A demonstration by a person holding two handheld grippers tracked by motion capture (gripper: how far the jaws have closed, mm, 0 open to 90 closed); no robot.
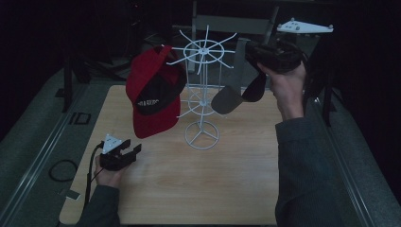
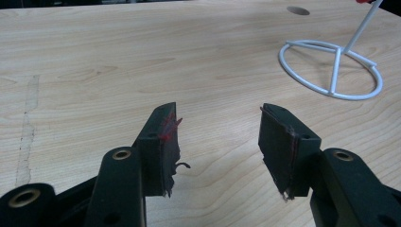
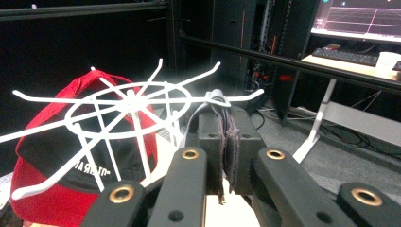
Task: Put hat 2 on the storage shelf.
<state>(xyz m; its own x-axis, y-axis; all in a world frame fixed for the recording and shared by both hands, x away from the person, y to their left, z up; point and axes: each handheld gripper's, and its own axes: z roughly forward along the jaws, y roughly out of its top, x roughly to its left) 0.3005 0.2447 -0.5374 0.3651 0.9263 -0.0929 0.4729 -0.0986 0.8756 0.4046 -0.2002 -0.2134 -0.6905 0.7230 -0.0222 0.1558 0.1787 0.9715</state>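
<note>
Wooden table point(image 1: 189, 179), white rack point(image 1: 202, 94), red cap point(image 1: 151, 90).

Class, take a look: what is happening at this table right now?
A person is hanging caps on a white wire rack. A red cap already hangs on its left side. The right gripper, shut on a grey cap, holds it at a top prong. The left gripper rests open, low over the table.

Two caps point(image 1: 153, 92) point(image 1: 236, 97) hang on the rack point(image 1: 203, 49), opposite sides.
</note>
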